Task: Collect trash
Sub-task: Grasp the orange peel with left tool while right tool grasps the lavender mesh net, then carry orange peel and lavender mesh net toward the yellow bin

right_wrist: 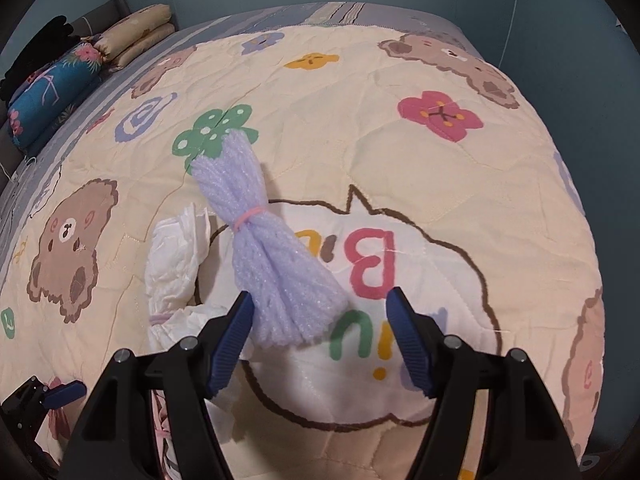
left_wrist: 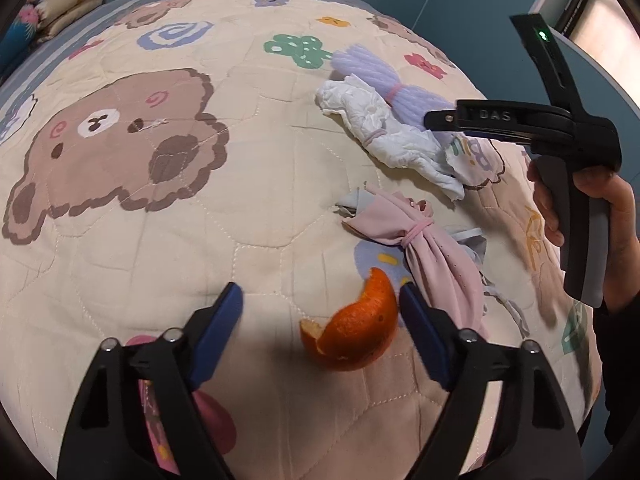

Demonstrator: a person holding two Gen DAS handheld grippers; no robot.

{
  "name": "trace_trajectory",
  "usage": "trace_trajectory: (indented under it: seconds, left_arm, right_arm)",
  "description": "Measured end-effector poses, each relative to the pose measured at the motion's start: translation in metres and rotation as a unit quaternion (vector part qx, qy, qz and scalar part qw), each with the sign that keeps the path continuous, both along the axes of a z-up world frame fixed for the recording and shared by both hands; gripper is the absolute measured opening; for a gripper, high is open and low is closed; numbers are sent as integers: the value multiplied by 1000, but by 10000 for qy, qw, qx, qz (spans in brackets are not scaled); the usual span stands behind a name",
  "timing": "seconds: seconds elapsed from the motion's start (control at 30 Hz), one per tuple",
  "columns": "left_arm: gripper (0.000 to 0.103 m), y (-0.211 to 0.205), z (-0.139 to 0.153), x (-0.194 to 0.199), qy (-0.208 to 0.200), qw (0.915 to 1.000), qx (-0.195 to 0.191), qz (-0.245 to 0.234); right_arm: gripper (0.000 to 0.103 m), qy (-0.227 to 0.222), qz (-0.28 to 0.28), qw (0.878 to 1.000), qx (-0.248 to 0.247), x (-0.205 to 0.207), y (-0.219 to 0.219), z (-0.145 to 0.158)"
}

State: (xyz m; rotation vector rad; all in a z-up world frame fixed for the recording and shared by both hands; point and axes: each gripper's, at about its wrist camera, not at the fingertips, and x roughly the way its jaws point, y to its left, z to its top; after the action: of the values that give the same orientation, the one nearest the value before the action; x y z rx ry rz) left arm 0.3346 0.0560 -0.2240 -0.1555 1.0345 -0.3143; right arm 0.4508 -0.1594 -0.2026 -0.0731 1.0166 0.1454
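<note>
My left hand-held gripper was released, and the orange peel lay on the bed between its fingers, close to the right one; my right hand-held gripper, also released, hovered farther away over the purple bundle

Orange peel sits bottom center on the bed, cloth bundle right behind it, yarn bundle and tissue upper right.

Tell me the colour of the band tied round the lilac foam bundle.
Pink. The band cinches the lilac foam bundle at its waist, clearest in the right wrist view.
</note>
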Motion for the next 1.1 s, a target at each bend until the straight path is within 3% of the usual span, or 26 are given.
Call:
trace_trajectory:
  seconds: [0.33, 0.57, 0.63, 0.73, 0.97, 1.1]
  left_arm:
    - [40, -10, -2, -3, 38, 9994, -170, -315]
    - [25, -17, -5, -8, 21, 9986, -300, -436]
    - [20, -15, -4, -7, 68, 9983, -403, -424]
    - [19, -13, -3, -7, 88, 9982, -440, -398]
    - [19, -5, 11, -13, 23, 9979, -572, -291]
    - [19, 1, 23, -18, -111, 9982, -547, -237]
  right_arm:
    - [62, -246, 227, 9991, -250, 13, 21, 11]
    - [31, 2, 399, 9985, -377, 23, 37, -6]
    - [26, -22, 464, 9980, -419, 21, 42, -5]
    - [23, -17, 538, 9975, -451, 19, 46, -4]
    - [22, 68, 521, 9986, -15, -2, 33, 20]
    - [23, -207, 531, 9984, -19, -29, 25, 42]
